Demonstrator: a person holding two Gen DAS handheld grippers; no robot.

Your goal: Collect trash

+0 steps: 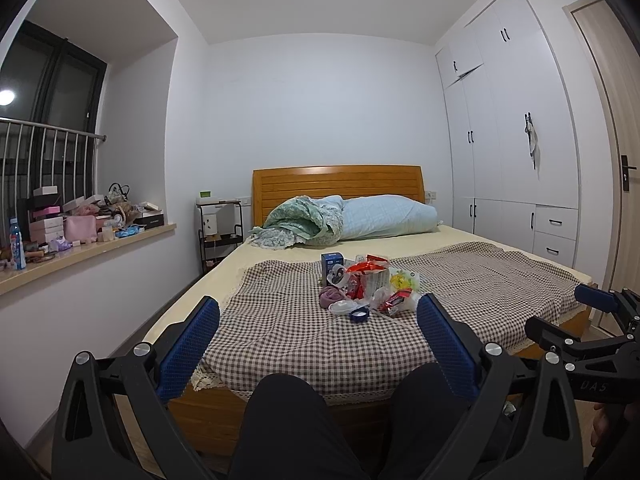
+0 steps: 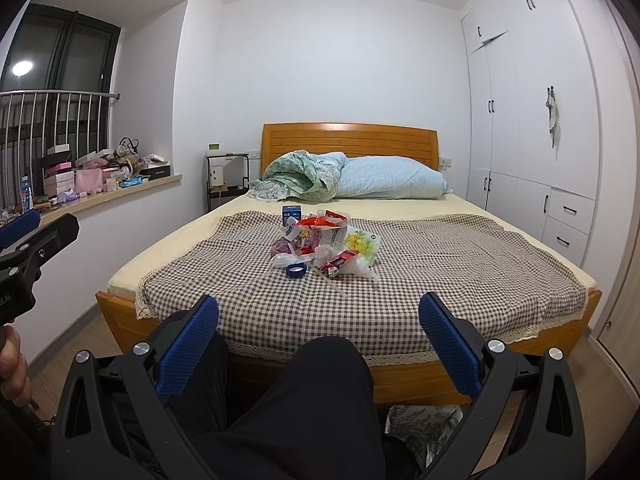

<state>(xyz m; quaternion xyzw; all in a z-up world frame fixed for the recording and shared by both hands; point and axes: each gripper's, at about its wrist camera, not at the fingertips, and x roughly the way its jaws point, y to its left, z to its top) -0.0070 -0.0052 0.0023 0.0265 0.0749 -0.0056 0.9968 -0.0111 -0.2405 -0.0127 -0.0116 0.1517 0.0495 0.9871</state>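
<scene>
We judged nothing collected yet; the trash pile (image 2: pixel 326 244) lay whole on the checked bedspread (image 2: pixel 440 272). Our left gripper (image 1: pixel 318 320) and right gripper (image 2: pixel 318 320) hung spread wide, empty, well short of it.

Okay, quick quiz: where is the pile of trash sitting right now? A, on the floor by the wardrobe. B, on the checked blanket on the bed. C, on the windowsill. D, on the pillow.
B: the trash pile lies on the checked blanket in the middle of the bed, short of the pillow.
</scene>
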